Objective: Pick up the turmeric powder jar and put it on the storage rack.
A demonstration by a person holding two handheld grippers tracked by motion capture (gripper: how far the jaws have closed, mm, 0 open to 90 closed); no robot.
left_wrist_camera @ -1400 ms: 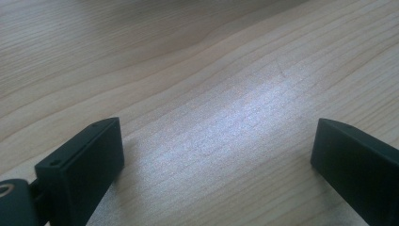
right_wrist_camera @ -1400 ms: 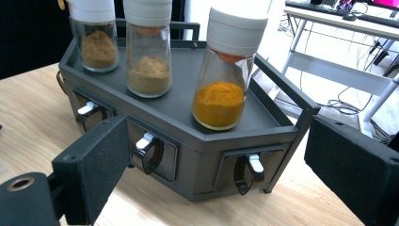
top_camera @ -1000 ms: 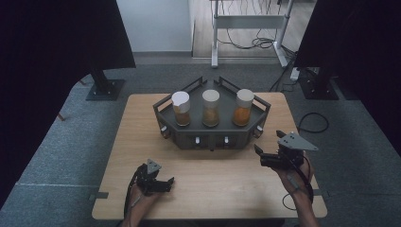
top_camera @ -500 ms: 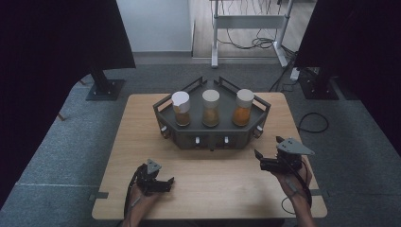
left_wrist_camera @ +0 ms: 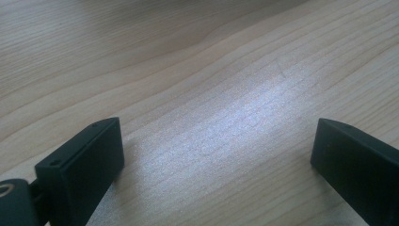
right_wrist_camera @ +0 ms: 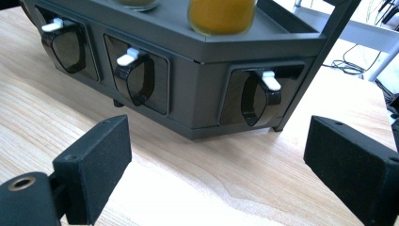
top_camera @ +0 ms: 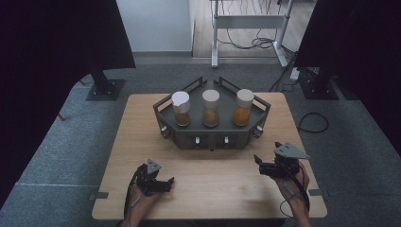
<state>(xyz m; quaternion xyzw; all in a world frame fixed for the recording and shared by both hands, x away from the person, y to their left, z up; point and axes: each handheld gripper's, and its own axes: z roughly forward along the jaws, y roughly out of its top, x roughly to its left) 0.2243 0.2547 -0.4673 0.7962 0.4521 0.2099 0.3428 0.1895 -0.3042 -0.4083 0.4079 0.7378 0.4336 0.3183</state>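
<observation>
At two o'clock from my right gripper (top_camera: 263, 165), jaws spread and empty, sits the dark rack (top_camera: 211, 134) (levers facing me, reachable); my left gripper (top_camera: 163, 183) rests agape on the table (top_camera: 142, 123).

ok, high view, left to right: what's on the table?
Left claw → white-capped jar with dark contents → middle jar → orange-filled jar → right claw. The three jars stand in the dark rack.
</observation>
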